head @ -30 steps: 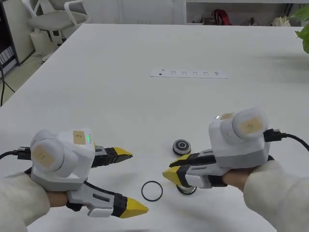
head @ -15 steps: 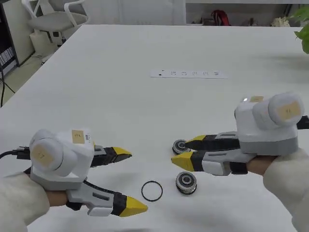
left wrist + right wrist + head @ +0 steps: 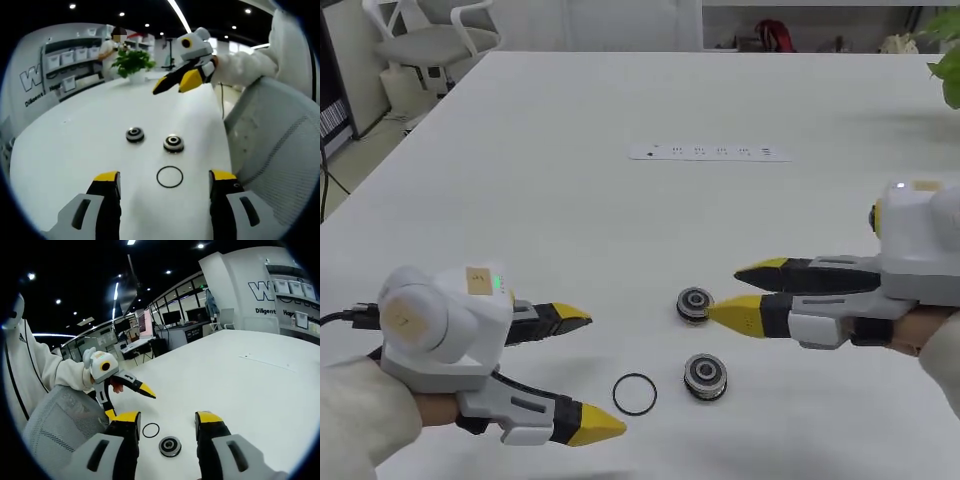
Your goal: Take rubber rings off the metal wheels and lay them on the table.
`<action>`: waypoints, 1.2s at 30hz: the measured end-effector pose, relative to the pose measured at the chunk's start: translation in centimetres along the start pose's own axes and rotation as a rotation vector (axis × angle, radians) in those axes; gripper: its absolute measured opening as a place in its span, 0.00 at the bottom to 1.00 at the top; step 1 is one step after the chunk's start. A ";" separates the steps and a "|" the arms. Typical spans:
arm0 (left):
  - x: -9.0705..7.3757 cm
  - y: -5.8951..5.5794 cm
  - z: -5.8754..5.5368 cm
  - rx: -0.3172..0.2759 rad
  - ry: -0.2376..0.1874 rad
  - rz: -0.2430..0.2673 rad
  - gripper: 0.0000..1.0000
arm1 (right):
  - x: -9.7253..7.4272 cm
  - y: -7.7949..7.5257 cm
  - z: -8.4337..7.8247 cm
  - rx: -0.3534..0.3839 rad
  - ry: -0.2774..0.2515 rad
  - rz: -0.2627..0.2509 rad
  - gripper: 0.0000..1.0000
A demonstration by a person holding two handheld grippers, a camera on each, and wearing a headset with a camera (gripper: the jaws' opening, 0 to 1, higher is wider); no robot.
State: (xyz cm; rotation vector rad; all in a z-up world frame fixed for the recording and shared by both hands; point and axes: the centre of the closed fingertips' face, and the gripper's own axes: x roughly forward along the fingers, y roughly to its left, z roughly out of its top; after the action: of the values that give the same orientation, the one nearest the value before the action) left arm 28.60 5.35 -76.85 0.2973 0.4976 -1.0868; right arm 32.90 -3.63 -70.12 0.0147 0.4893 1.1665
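Hovering nearest, the left gripper (image 3: 601,374) has its jaws spread wide and holds nothing. Just past its tips, one rubber ring (image 3: 635,393) lies flat on the table (image 3: 620,200), clear of both wheels. Beside it sits the near wheel (image 3: 705,373). Further on comes the far wheel (image 3: 694,304), with the right gripper (image 3: 726,292) parted and empty, its tips just alongside. These rings look thin, light and stretchy, so probably pinch the outer edge and peel while pinning the heavier, roll-prone metal wheel.

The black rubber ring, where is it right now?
In the head view the rubber ring lies flat on the table near the bottom centre, between the left gripper and the nearer metal wheel.
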 end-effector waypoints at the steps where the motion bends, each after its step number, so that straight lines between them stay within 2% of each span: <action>1: 0.0 0.0 0.0 0.000 -0.001 0.000 0.73 | -0.1 0.0 -0.1 0.000 0.002 0.001 0.42; 10: -0.1 0.1 0.2 -0.002 -0.008 0.003 0.73 | -0.6 -0.9 -1.9 -0.003 0.057 -0.018 0.49; 15: -0.2 -0.1 0.7 -0.009 -0.019 0.005 0.73 | -0.8 -1.3 -3.1 -0.002 0.093 -0.021 0.51; 20: -0.2 -0.3 1.6 -0.009 -0.038 0.005 0.73 | -0.7 -1.7 -4.7 0.019 0.140 -0.022 0.52; 24: -0.3 -0.4 2.6 0.005 -0.060 0.006 0.73 | -0.7 -1.7 -5.2 0.031 0.157 -0.015 0.53; 30: -0.1 -0.8 3.0 0.006 -0.067 -0.008 0.73 | -0.6 -1.5 -5.9 0.028 0.188 -0.008 0.54; 33: -0.1 -0.9 3.7 0.013 -0.077 -0.013 0.73 | -0.6 -1.4 -6.2 0.028 0.199 -0.003 0.54; 36: 0.0 -0.7 3.9 0.020 -0.069 -0.009 0.73 | -0.6 -1.4 -6.5 0.029 0.209 0.001 0.54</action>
State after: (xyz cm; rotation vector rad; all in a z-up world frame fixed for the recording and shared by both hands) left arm 28.89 3.23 -73.55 0.2743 0.4272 -1.1079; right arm 31.48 -6.24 -76.05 -0.0830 0.6902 1.1674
